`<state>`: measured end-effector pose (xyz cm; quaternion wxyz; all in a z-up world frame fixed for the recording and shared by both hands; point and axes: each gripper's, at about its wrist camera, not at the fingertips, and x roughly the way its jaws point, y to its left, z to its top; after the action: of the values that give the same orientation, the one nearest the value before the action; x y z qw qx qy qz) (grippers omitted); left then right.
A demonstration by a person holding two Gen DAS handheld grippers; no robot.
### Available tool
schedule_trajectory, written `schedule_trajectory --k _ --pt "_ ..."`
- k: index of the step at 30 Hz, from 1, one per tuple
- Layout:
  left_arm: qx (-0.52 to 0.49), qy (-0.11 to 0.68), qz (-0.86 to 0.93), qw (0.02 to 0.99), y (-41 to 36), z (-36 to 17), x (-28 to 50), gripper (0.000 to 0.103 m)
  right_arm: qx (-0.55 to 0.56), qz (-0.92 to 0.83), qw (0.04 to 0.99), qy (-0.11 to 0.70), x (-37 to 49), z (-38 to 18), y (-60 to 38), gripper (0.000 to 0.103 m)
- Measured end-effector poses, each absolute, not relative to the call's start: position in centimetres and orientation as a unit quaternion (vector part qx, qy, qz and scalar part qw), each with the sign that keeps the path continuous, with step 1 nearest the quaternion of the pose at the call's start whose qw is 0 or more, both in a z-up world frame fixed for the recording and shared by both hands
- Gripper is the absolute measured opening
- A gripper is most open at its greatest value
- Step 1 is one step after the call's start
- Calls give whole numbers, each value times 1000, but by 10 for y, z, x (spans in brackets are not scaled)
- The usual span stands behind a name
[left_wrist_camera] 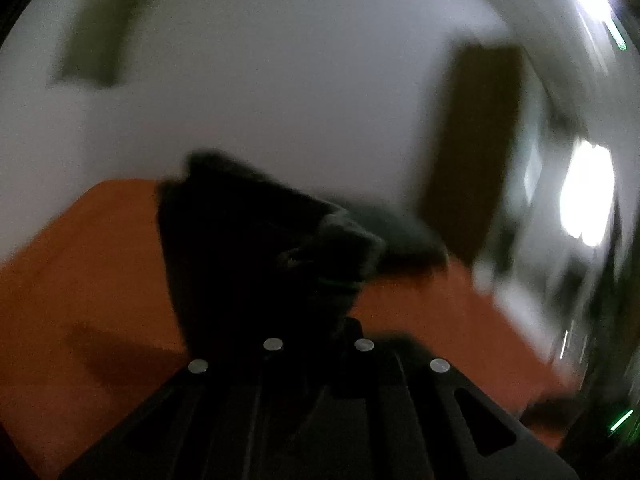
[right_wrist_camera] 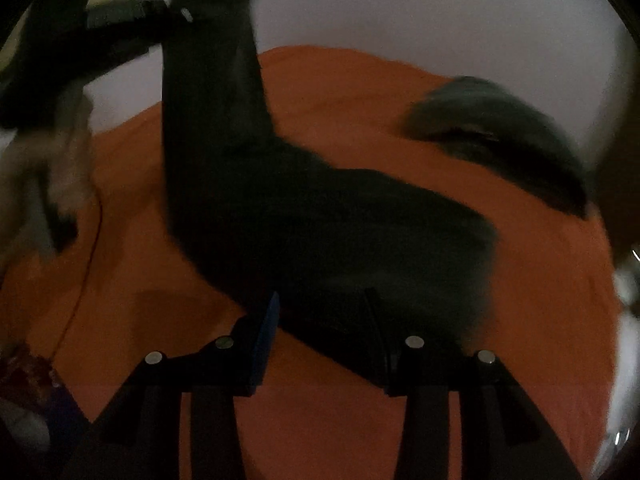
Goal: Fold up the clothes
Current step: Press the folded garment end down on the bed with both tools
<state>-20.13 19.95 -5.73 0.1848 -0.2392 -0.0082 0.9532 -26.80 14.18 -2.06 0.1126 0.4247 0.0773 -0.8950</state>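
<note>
Where the right tool (right_wrist_camera: 320,336) hangs low over the orange sheet (right_wrist_camera: 400,408), its two fingers stand wide apart with nothing pinched between them. The left finger shows a blue pad (right_wrist_camera: 267,334) on its inner face, and the near end of a dark garment (right_wrist_camera: 328,232) lies in the gap between the fingers, resting on the sheet. From there the garment runs away across the sheet and then bends upward into a long, narrow length that rises off the surface toward the upper left. At the top of that length the left tool (right_wrist_camera: 168,16) has the cloth by its upper end, coming in from the left side of the right wrist view; everything there is smeared by blur.

In the left wrist view the same dark garment (left_wrist_camera: 248,248) fills the space just ahead of the left tool (left_wrist_camera: 318,340), whose fingers are drawn close together on the cloth, so it is holding the garment. The fabric bunches up and stands above the fingers, hiding their tips.

Farther off on the sheet, well apart from the held garment, a second dark piece of clothing (right_wrist_camera: 504,136) lies in a rumpled heap toward the far right edge. Beyond the sheet stands a pale wall (left_wrist_camera: 280,80), with a dark brown door (left_wrist_camera: 480,140) to the right, both blurred.
</note>
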Motion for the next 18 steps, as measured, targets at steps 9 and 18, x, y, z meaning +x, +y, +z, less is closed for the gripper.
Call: schedule_trajectory --k 9,18 --pt "-357 317 868 138 335 -215 -190 23 419 -907 30 -5 -226 -7 254 40" --pt "-324 248 878 251 283 -131 -114 25 428 -862 237 -133 -370 5 192 51"
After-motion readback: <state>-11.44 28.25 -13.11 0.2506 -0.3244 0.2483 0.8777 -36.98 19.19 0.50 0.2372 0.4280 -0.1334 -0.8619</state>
